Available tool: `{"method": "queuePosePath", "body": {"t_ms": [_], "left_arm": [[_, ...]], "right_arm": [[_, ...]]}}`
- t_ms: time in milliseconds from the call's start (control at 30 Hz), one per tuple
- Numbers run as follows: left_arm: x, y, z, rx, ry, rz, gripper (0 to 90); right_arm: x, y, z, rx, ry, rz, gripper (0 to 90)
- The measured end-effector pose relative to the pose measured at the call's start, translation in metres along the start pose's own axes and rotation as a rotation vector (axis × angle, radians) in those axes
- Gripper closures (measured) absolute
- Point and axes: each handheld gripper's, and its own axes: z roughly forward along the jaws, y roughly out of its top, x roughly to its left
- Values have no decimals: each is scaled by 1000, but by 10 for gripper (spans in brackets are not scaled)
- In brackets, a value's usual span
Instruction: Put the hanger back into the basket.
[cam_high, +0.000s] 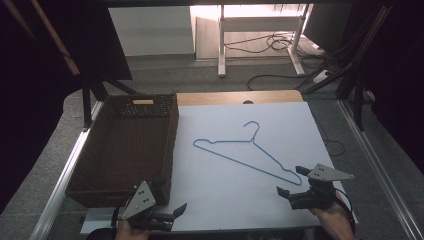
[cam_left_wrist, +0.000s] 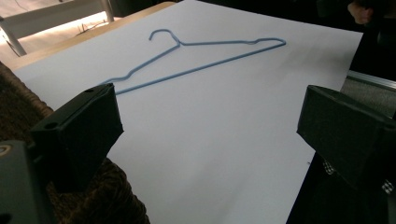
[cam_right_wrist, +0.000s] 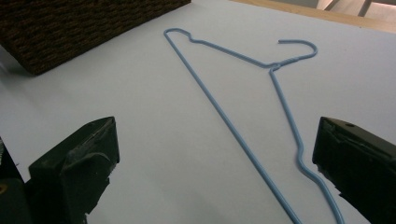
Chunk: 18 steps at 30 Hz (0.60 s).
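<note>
A: From the high view, what lies on the table?

B: A blue wire hanger lies flat on a white sheet. A brown wicker basket stands along the sheet's left edge. The left gripper hovers at the basket's near corner, well apart from the hanger. The right gripper sits just beside the hanger's near end. Both are spread and hold nothing.

A: And the left gripper view?

B: Its two black jaws stand wide, with bare white sheet between them. The hanger rests farther off, hook toward a wooden table edge. Wicker basket crowds the lower left, right under one jaw.

A: The right gripper view?

B: Jaws released again, wide apart. The hanger runs up between them, its near end passing close by one jaw; whether they touch is unclear. The basket fills the top left corner.
</note>
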Motion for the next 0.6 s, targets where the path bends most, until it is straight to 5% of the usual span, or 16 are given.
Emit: {"method": "queuePosePath", "body": {"t_ms": [600], "left_arm": [[3,-3,1,3,-9,-21,67]], "right_arm": [[1,-1,3,52,-14,6,15]]}}
